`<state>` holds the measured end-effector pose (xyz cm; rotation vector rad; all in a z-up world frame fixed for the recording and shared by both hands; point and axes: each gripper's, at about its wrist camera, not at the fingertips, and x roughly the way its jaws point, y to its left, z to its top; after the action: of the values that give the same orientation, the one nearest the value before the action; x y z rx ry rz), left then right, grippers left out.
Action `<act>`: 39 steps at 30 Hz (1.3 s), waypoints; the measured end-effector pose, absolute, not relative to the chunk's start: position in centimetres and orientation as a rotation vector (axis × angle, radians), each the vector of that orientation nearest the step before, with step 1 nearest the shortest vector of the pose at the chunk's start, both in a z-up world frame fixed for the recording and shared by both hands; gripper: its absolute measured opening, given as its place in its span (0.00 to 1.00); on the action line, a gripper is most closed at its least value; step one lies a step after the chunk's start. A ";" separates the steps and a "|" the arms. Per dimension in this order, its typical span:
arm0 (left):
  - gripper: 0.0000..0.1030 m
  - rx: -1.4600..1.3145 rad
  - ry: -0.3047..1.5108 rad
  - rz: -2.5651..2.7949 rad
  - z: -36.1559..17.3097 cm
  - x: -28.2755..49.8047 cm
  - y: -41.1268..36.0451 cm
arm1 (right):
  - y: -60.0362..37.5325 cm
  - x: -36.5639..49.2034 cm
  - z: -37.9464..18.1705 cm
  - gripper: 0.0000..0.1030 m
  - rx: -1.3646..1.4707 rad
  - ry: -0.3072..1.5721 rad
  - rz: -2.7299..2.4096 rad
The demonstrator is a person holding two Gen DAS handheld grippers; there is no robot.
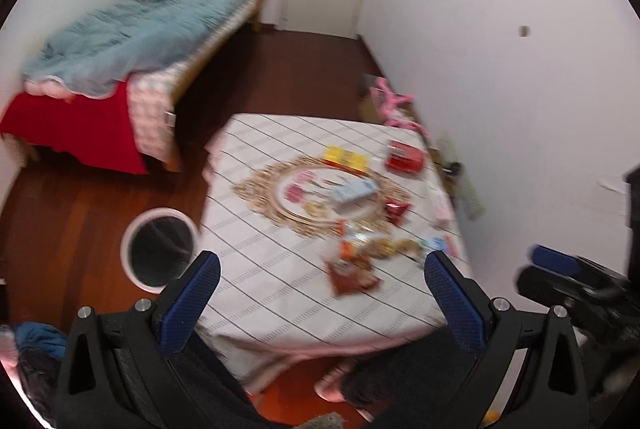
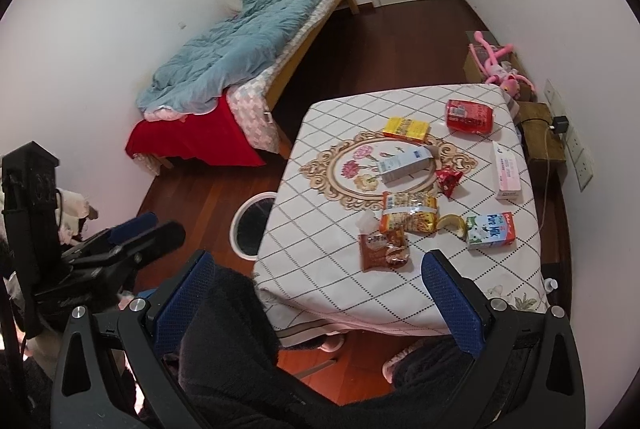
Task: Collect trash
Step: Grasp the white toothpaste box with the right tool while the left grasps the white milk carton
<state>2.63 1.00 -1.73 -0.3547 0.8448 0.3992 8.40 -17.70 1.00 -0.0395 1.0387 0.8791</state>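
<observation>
**Both claws spread above a littered table**

Both claws hang empty with jaws wide apart: the right gripper (image 2: pixel 320 293) and left gripper (image 1: pixel 322 295) sit short of the near edge of the white diamond-checked tablecloth (image 2: pixel 320 293).

Just ahead of the right claw lies a brown crinkly snack wrapper (image 2: pixel 382 248), likely light, limp and slippery; pinching a flat edge should hold best. Beyond it rests an orange noodle packet (image 2: pixel 408 215), with a blue-and-white Pure Milk carton (image 2: pixel 490 231) to the right, stiffer and best gripped across its narrow sides. Farther off are a pale tipped-over carton (image 2: pixel 406 165), a yellow box (image 2: pixel 405 129) and a red pouch (image 2: pixel 469 116).

Left of the claws, on the floor, stands a round white-rimmed bin (image 1: pixel 160 247); its dark interior shows no contents.
</observation>
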 end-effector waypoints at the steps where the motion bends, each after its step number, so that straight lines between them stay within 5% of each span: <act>1: 1.00 -0.340 0.849 0.420 -2.3 3.4 1.1 | -17.3 8.7 0.7 1.00 -0.040 1.034 0.866; 12: 1.00 -0.299 1.029 0.480 -15.2 11.8 4.6 | -16.3 17.2 -9.8 1.00 -0.072 1.021 0.586; 14: 1.00 -0.318 1.101 0.484 -18.4 13.4 5.2 | -16.4 18.9 -13.0 0.87 -0.078 1.070 0.551; 16: 1.00 -0.338 1.147 0.480 -20.5 14.3 5.6 | -16.9 20.6 -16.0 0.52 -0.072 1.123 0.512; 25: 1.00 -0.165 1.190 0.344 -22.9 21.5 3.2 | -23.2 26.6 -24.1 0.60 0.115 1.261 0.320; 39: 1.00 0.322 1.350 0.009 -26.7 35.4 1.4 | -21.8 37.7 -25.7 0.62 0.087 1.313 0.248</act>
<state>35.40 1.36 -26.71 0.3216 1.3500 0.0089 37.75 -21.81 -25.69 0.0866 1.3133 0.2484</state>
